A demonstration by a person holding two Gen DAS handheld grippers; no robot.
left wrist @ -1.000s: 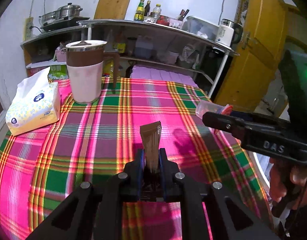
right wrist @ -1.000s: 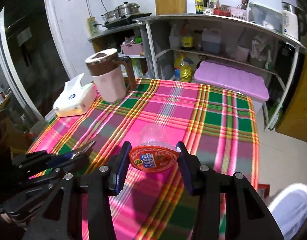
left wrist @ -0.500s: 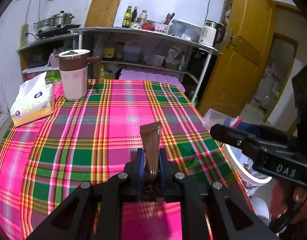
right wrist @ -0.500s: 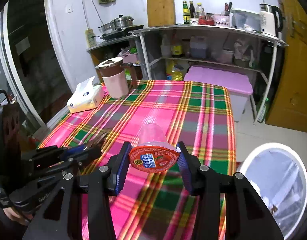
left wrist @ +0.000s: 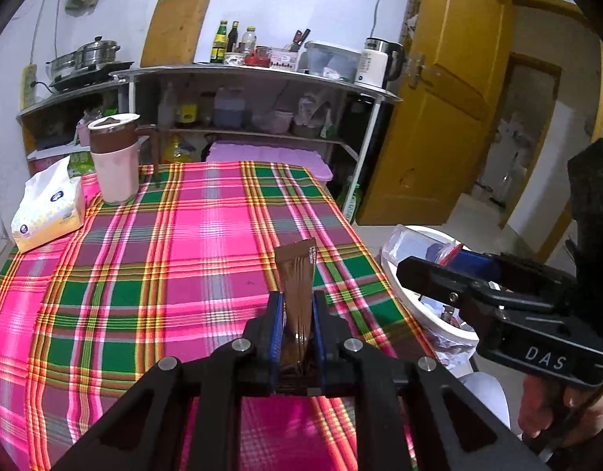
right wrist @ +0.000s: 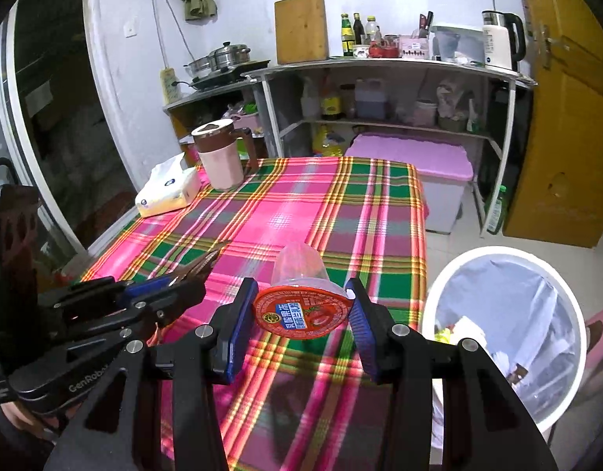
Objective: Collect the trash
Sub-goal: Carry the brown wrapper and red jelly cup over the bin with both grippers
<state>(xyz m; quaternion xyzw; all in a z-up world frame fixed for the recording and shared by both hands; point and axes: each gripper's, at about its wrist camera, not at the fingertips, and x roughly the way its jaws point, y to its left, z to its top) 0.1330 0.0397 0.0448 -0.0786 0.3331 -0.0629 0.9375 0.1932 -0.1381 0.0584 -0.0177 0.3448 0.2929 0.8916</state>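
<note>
"DAS" stands in pale letters on the right gripper [left wrist: 430,271] body. The left gripper [right wrist: 191,274] body reads "GenRobot" (its end cut off). The jelly cup [right wrist: 301,306] lid bears Chinese print, too small to read.

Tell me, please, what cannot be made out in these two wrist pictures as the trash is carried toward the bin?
- Left wrist view: the lower end of the brown wrapper is hidden between the left tongs.
- Left wrist view: much of the white bin is covered by the right tongs.
- Right wrist view: the print on the jelly cup lid is too small to read.
- Right wrist view: the scraps inside the bin are too blurred to name.
</note>
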